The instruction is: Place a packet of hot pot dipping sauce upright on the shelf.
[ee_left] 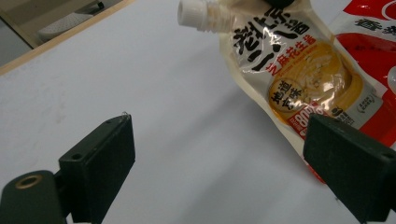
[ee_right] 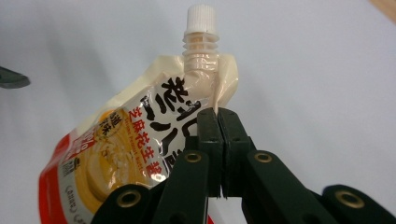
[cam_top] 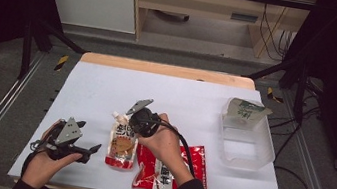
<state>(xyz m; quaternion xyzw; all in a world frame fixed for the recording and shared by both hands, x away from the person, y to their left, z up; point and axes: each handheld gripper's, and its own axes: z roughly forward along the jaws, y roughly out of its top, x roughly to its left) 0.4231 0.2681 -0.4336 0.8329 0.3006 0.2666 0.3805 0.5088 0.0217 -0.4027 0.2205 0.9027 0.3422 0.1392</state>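
A cream spout pouch (cam_top: 121,143) with a white cap and an orange-and-red label lies at the table's front middle, its cap end raised. My right gripper (ee_right: 218,116) is shut on the pouch (ee_right: 140,135) at its top seam, just below the spout. In the high view the right gripper (cam_top: 131,121) sits at the pouch's upper end. My left gripper (cam_top: 90,137) rests near the front left of the table, open, with nothing between its jaws. In its own view the left gripper (ee_left: 219,154) faces the pouch (ee_left: 289,70), which is a short way beyond it.
A red flat packet (cam_top: 165,172) lies right of the pouch, partly under the right forearm. A clear plastic tub (cam_top: 269,150) stands at the right with a pale pouch (cam_top: 242,110) leaning in its far end. White table surface (cam_top: 166,94) stretches behind.
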